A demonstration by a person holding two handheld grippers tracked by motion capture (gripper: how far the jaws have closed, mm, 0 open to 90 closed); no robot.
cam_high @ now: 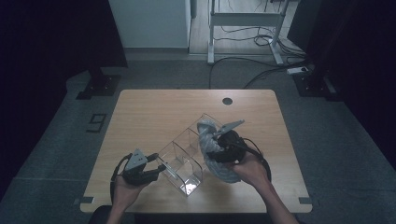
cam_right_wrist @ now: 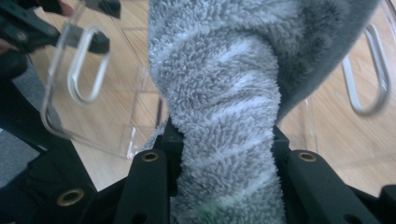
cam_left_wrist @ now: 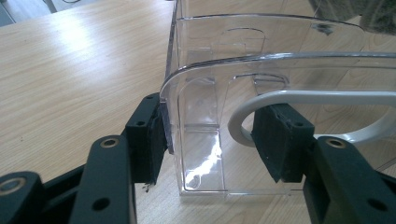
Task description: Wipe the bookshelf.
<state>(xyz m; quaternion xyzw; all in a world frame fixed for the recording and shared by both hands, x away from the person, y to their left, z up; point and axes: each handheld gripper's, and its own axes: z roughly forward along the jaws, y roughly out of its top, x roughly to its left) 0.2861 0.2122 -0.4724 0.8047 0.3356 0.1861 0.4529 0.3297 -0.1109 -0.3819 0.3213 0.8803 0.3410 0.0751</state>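
A clear plastic organiser (cam_high: 182, 158) with several compartments lies diagonally on the wooden table (cam_high: 154, 112). My left gripper (cam_high: 158, 169) grips its near end. In the left gripper view the jaws (cam_left_wrist: 219, 126) are shut across the end wall (cam_left_wrist: 201, 116), one pad on the outside and the other behind the white loop handle (cam_left_wrist: 317, 98). My right gripper (cam_high: 215, 143) is shut on a grey fluffy striped cloth (cam_high: 219, 168), held above the organiser's far half. In the right gripper view the cloth (cam_right_wrist: 224, 84) bulges up between the jaws (cam_right_wrist: 224, 135) and hides much of the organiser (cam_right_wrist: 93, 107) below.
A round cable hole (cam_high: 227, 101) sits near the table's far edge. Beyond the table the floor holds a white desk frame (cam_high: 243, 21), loose cables (cam_high: 261, 70) and stand bases (cam_high: 95, 86). Bare wood stretches left of and behind the organiser.
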